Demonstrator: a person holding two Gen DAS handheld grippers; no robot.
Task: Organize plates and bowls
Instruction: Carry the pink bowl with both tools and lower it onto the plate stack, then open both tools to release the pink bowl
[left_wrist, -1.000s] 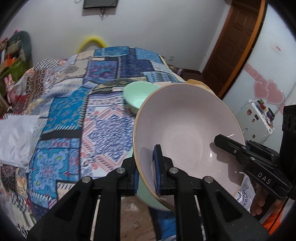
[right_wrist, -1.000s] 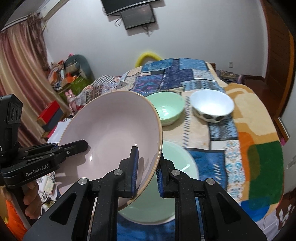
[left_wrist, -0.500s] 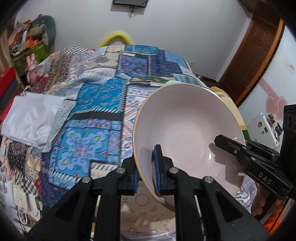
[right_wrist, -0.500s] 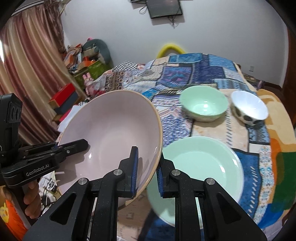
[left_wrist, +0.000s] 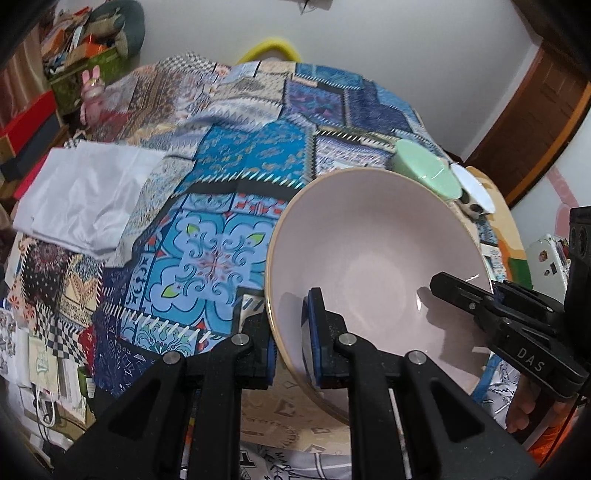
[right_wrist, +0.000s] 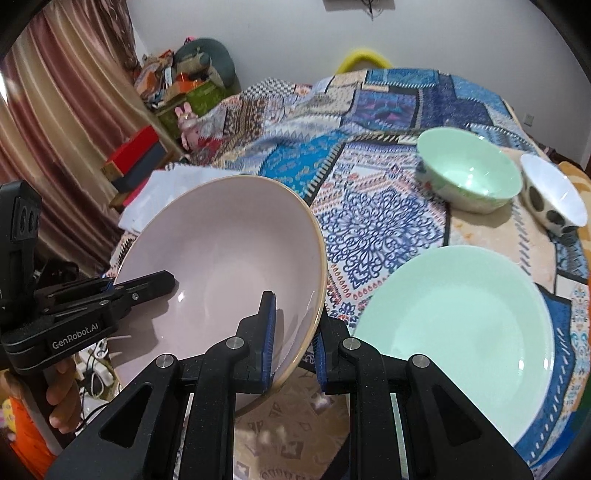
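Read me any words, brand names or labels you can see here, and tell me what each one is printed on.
"DAS": on the right gripper, seen from the left wrist view.
"GenRobot.AI": on the left gripper, seen from the right wrist view.
Black lettering on white fabric at the bottom of the left wrist view: cut off, not readable.
The pink bowl bears no text.

Two wrist cameras, both close over one pink bowl (left_wrist: 373, 258)

Each looks steeply down along its own fingers from opposite sides of the bowl's rim; both share the bowl, the patchwork cloth (right_wrist: 376, 221), the green bowl (right_wrist: 469, 177), and each sees the opposite gripper.
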